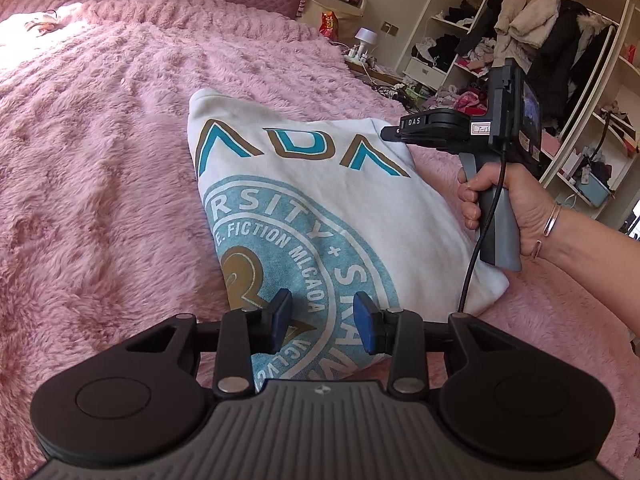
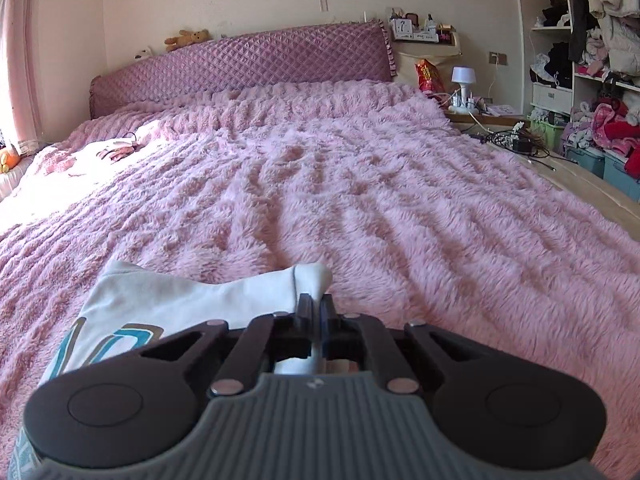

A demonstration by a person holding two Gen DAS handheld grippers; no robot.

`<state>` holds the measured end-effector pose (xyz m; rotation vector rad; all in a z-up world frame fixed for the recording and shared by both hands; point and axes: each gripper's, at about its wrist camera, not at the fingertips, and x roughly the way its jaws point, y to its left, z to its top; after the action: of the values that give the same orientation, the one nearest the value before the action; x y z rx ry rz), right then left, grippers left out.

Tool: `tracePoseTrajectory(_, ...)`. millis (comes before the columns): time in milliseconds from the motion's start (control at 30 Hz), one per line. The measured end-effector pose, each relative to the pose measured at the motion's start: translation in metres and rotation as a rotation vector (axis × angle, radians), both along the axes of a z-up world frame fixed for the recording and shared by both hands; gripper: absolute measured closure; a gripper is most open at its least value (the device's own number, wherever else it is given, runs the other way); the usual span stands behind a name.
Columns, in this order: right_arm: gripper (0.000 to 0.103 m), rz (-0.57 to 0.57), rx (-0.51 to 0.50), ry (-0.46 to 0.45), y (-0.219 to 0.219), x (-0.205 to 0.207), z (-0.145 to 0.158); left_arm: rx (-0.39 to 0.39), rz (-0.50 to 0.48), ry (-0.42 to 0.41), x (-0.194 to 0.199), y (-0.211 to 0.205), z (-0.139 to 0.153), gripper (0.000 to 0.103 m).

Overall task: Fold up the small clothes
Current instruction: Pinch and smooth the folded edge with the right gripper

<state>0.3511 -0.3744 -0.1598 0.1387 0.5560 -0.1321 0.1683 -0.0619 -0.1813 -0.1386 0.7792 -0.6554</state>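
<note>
While lying folded on the fluffy pink blanket, white sweatshirt with a teal and gold round print, spread ahead of and under the left gripper. Blue pads parted, fabric showing in the gap between them, nothing clamped; whether they touch the cloth cannot be told. Right gripper pinched tight on a bunched white corner of the same sweatshirt, that corner poking up just past the fingertips; rest of the garment trailing off to the left of the fingers. Right hand wrapped round the grey handle, at the right edge of the sweatshirt in the left wrist view. Beyond the right fingers, bare blanket up to a quilted purple headboard with a teddy bear on top. Off to the right of the fingers, open white shelves stuffed with heaped clothes and hanging coats; teal storage bins on the floor below them with pink and red garments piled on top; contents inside not visible. Small white lamp on the bedside ledge.
</note>
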Motion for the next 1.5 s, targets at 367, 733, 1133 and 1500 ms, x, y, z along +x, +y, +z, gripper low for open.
tracePoseTrajectory(367, 0.094, 0.088, 0.071, -0.088, -0.003, -0.05, 0.022, -0.067, 0.041, -0.003, -0.005, 0.008, 0.011, 0.059)
tracePoseTrajectory(733, 0.096, 0.279, 0.056, 0.056, 0.047, -0.148, -0.008, -0.11, 0.042, 0.04, -0.006, -0.003, 0.012, 0.056)
tracePoseTrajectory(1133, 0.103, 0.223, 0.104, 0.093, 0.036, -0.146, -0.014, -0.046, 0.035, 0.096, 0.004, -0.008, 0.004, 0.054)
tracePoseTrajectory(1500, 0.06, 0.2, 0.242, -0.013, -0.013, -0.159, 0.028, -0.022, 0.035, 0.033, 0.003, -0.004, 0.028, 0.048)
